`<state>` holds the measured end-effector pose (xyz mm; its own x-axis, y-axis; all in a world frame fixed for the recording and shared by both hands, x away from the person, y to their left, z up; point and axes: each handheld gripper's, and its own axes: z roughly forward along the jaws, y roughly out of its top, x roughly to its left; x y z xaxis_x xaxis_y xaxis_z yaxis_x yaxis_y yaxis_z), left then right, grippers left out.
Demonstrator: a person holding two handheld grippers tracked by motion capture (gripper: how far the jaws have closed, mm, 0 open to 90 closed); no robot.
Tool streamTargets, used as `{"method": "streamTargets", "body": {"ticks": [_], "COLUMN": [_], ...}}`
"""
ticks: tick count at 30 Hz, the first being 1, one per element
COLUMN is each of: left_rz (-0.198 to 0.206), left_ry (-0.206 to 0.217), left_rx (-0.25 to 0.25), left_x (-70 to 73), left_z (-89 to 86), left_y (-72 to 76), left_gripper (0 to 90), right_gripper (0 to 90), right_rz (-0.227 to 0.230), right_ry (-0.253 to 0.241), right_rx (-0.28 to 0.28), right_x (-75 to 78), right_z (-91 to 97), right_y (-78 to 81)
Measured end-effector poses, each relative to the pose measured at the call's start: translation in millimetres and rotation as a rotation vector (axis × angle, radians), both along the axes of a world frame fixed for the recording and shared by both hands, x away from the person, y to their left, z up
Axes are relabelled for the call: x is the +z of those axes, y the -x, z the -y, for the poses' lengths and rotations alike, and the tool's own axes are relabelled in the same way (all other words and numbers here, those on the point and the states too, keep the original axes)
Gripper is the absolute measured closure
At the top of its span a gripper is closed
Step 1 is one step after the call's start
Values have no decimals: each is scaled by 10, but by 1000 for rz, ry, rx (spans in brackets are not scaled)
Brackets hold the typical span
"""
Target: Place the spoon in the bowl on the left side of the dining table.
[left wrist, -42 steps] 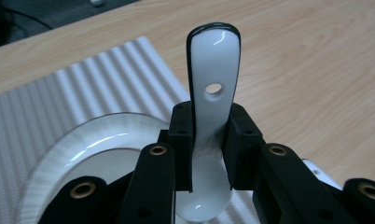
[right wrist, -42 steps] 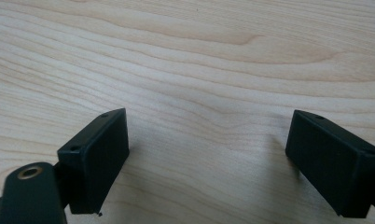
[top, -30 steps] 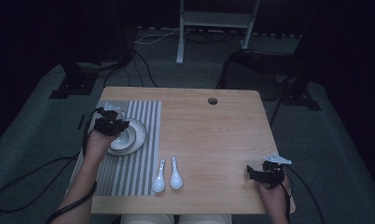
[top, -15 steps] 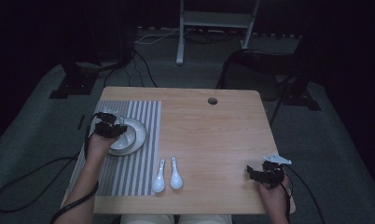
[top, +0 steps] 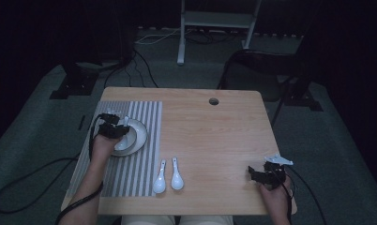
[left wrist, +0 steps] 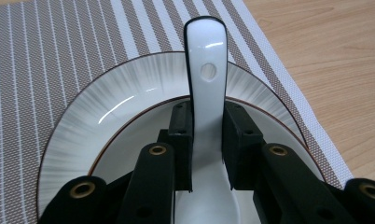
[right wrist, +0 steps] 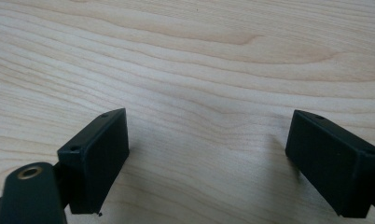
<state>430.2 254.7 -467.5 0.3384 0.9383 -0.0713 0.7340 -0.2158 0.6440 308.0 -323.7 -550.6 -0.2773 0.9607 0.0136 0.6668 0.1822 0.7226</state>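
I see a dark room with a grey carpet and a pale wooden table (top: pixel 214 140) with a striped placemat (top: pixel 144 136) along its left side. My left gripper (left wrist: pixel 208 140) has its jaws clamped on the handle of a white ceramic spoon (left wrist: pixel 205 79), one pad on each side. The handle runs straight out between the pads and away from the camera, its hole and tip lying past them, while the bowl end sits back under the gripper. The spoon hangs over a white ribbed plate (left wrist: pixel 106 98) with a brown rim line, on the placemat. In the high view, the spoon's long axis points toward the table's far edge. Two more white spoons (top: pixel 169 176) lie side by side just right of the placemat, near the front edge. My right gripper (right wrist: pixel 209 154) rests over bare wood at the front right corner, jaws wide apart and holding nothing. The middle and far right of the table are bare wood.
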Motion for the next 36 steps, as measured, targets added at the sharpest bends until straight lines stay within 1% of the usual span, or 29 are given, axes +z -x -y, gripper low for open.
{"method": "streamTargets", "body": {"ticks": [5,10,12,18,19,21,23,25,27,28,30,32,33,35,36], "left_rz": [-1,-1,-4,-5,-7,-11,-10,-5,-2,1,1,0,3,3,3], "left_ry": [6,-4,4,-3,-3,1,0,9,12,15,-1,-7,-18,-13,-19], "left_rx": [1,3,7,8,12,7,6,11,15,17,10,18,16,20,22], "left_x": [-21,-35,-45,-78,-87,-101,-107,-101,-82,-70,-45,-24,-12,4,12], "left_z": [18,22,12,11,15,20,27,18,14,14,25,31,30,19,16], "left_y": [-3,-3,-3,-8,-9,-6,2,13,32,44,70,97,111,133,143], "left_gripper": [745,742,742,730,703,692,658,591,550,498,470,414,406,387,373], "right_gripper": [127,127,127,127,127,127,127,127,127,127,127,127,127,127,127], "right_rz": [0,0,0,0,0,0,0,0,0,0,0,0,0,0,0], "right_ry": [0,0,0,0,0,0,0,0,-1,0,0,0,0,0,0], "right_rx": [-1,0,-1,-1,-1,0,0,-1,-1,-1,-1,0,0,-1,0], "right_x": [0,0,0,0,0,0,0,0,0,0,0,0,0,0,0], "right_z": [-1,0,-1,-1,-1,0,0,-1,-1,-1,-1,0,-1,-1,0], "right_y": [0,0,0,0,0,0,0,0,0,0,0,0,0,0,0]}}
